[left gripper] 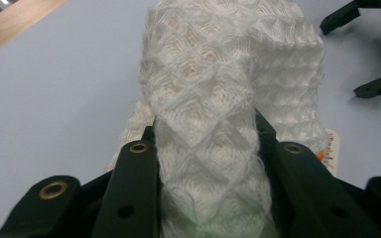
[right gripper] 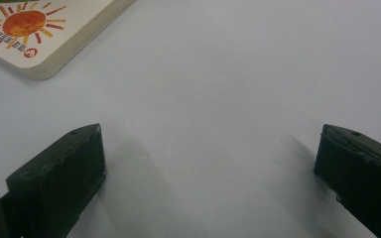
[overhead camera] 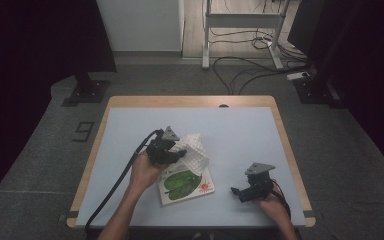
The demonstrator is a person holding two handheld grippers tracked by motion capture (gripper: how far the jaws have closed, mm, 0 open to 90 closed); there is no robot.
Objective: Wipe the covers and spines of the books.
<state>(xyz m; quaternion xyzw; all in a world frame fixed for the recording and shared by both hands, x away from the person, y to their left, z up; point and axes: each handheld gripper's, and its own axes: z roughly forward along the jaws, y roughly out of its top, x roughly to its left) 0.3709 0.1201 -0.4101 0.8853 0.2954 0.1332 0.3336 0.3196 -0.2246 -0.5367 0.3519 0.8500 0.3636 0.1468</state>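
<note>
Your left gripper (overhead camera: 174,156) is pinching the white knitted cloth (left gripper: 213,99) tight between its fingers — cloth draping ahead over the book (overhead camera: 187,184). Your right gripper (right gripper: 211,171) is gaping wide, empty — book ahead-left.

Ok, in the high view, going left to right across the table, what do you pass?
Left tool clamped on the white knitted cloth → picture book below it → right tool, open, resting on the table.
</note>
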